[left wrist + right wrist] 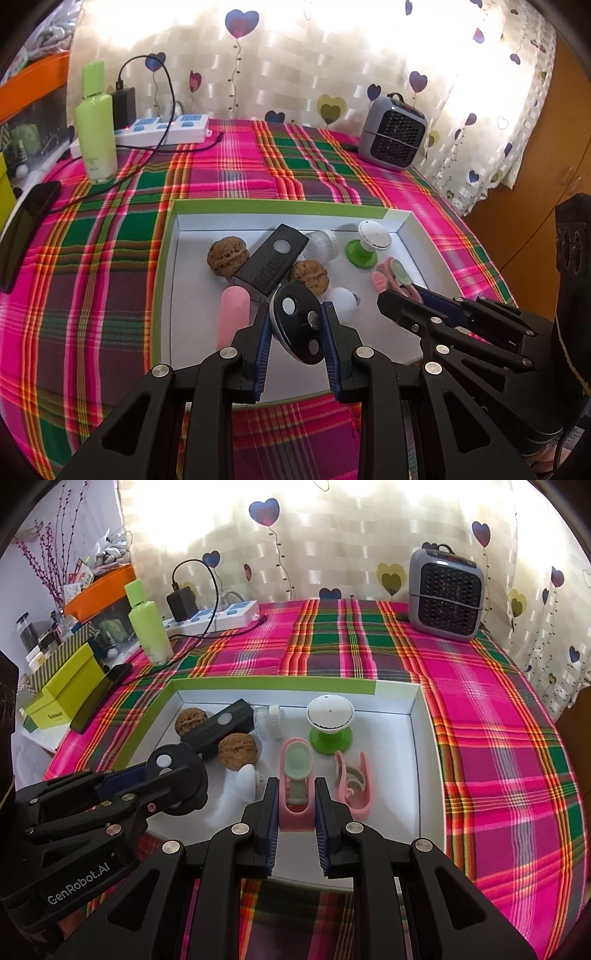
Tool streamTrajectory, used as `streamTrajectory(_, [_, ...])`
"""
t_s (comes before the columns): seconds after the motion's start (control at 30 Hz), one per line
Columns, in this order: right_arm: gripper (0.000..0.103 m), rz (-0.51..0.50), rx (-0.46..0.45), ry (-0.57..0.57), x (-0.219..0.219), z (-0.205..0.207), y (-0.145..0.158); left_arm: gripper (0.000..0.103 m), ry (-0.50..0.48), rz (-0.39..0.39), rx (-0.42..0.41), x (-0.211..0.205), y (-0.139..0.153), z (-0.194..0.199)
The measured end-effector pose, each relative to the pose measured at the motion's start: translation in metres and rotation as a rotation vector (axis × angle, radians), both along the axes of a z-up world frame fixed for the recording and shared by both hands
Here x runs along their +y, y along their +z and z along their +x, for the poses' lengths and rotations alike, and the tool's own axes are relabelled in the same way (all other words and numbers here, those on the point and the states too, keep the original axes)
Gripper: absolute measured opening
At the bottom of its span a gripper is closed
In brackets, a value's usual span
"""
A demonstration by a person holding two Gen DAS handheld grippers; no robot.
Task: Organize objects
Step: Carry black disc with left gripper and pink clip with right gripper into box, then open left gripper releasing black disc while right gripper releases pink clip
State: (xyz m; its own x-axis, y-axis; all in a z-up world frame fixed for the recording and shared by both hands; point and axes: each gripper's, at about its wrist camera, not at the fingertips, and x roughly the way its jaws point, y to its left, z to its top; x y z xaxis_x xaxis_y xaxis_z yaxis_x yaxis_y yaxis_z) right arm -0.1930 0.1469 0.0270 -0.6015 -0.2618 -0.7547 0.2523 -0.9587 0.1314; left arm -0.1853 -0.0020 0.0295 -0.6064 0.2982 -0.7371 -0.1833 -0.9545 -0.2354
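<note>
A white box lid (173,258) with a green rim (258,684) lies on the plaid cloth. In it are two walnuts (227,255) (237,751), a black remote (272,258), a small clear jar (268,722), a white and green stand (330,720), a pink tube (233,314), a white bulb (246,783) and a pink curled clip (354,788). My left gripper (297,319) is shut on a black oval key fob (295,325) over the lid. My right gripper (296,794) is shut on a pink holder with a grey-green pad (296,775).
A grey fan heater (446,600) stands at the back right. A green bottle (96,127), a power strip with charger and cable (166,127), a black phone (26,229) and yellow-green boxes (62,692) are at the back left. A curtain hangs behind.
</note>
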Motion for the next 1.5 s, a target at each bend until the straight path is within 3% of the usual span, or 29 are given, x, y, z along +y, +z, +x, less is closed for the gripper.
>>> streamTrajectory(1.5, [0.019,0.033,-0.026,0.021,-0.003,-0.017,-0.016,0.025,-0.016,-0.062,-0.020,0.011,-0.010,-0.015])
